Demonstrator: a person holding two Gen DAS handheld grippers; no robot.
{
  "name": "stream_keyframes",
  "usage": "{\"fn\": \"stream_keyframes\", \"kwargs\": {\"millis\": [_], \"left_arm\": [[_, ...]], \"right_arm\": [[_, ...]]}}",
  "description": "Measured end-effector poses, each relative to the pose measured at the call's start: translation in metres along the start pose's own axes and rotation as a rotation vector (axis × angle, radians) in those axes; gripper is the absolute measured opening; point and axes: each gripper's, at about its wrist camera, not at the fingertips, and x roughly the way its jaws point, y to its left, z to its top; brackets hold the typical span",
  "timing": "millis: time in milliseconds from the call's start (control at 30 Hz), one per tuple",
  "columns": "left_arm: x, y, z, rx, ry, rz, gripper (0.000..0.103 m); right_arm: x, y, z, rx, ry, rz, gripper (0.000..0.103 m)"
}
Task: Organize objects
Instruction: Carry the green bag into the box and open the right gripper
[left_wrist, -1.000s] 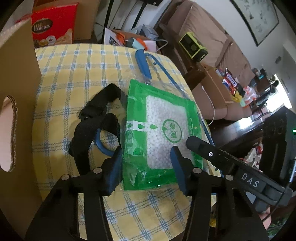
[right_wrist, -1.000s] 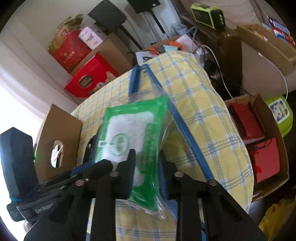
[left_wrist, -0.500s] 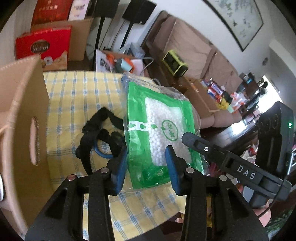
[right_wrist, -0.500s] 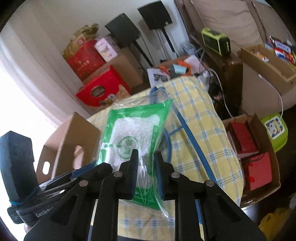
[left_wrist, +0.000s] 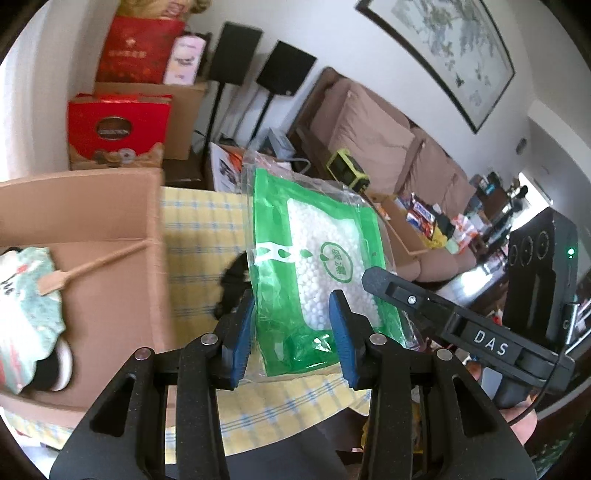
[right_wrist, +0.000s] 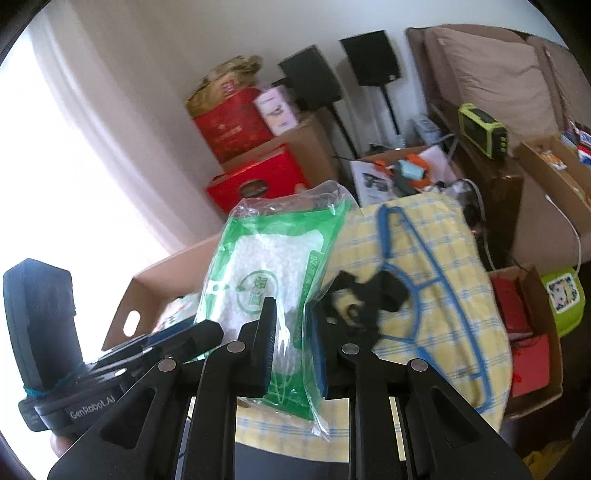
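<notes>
A green plastic bag of white beads hangs above the yellow checked tablecloth, held from two sides. My left gripper is shut on its lower end, blue pads against the plastic. My right gripper pinches the bag at its bottom right edge. Each view also shows the other tool: the right gripper's black body beside the bag, and the left gripper's body at lower left. An open cardboard box stands left of the bag, with a patterned paper fan inside.
A blue hanger and a black strap lie on the cloth to the right. Red gift boxes and speakers on stands are behind the table. A sofa and an open box on the floor sit to the right.
Both grippers have risen with the green bag, lifting it off the cloth and toward the cardboard box. The box's inside now shows in the left wrist view.
</notes>
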Motion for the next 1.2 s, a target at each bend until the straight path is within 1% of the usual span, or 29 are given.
{"fn": "stream_keyframes", "kwargs": {"millis": [233,467,567,700,800,867,933,967,1000,1067,1133,1200], "left_arm": [[-0.031,0.037,0.001,-0.036,-0.035,0.051,0.035],[-0.062,0.077,-0.003,-0.074,-0.067,0.081,0.035],[-0.069,0.095,-0.007,-0.081,-0.07,0.099,0.035],[-0.071,0.121,-0.013,-0.121,-0.059,0.113,0.035],[-0.064,0.138,-0.017,-0.141,-0.03,0.118,0.036],[-0.053,0.148,-0.02,-0.149,0.009,0.108,0.041],[-0.044,0.157,-0.024,-0.174,0.044,0.128,0.044],[-0.042,0.161,-0.026,-0.175,0.05,0.156,0.047],[-0.043,0.162,-0.028,-0.171,0.045,0.166,0.048],[-0.044,0.163,-0.032,-0.167,0.042,0.168,0.054],[-0.045,0.162,-0.032,-0.163,0.041,0.159,0.055],[-0.047,0.158,-0.032,-0.156,0.031,0.161,0.059]], "right_arm": [[0.023,0.045,-0.004,-0.061,0.034,0.034,0.018],[0.054,0.083,-0.013,-0.097,0.085,0.086,0.018],[0.069,0.098,-0.016,-0.116,0.106,0.097,0.018],[0.092,0.116,-0.023,-0.152,0.132,0.085,0.018],[0.108,0.119,-0.027,-0.161,0.151,0.063,0.018],[0.116,0.116,-0.028,-0.151,0.166,0.055,0.018],[0.117,0.11,-0.029,-0.139,0.162,0.046,0.019],[0.115,0.106,-0.028,-0.135,0.156,0.048,0.019],[0.113,0.103,-0.027,-0.13,0.153,0.05,0.02],[0.106,0.098,-0.024,-0.121,0.142,0.047,0.02],[0.099,0.096,-0.021,-0.12,0.128,0.039,0.02],[0.093,0.094,-0.018,-0.115,0.121,0.04,0.02]]}}
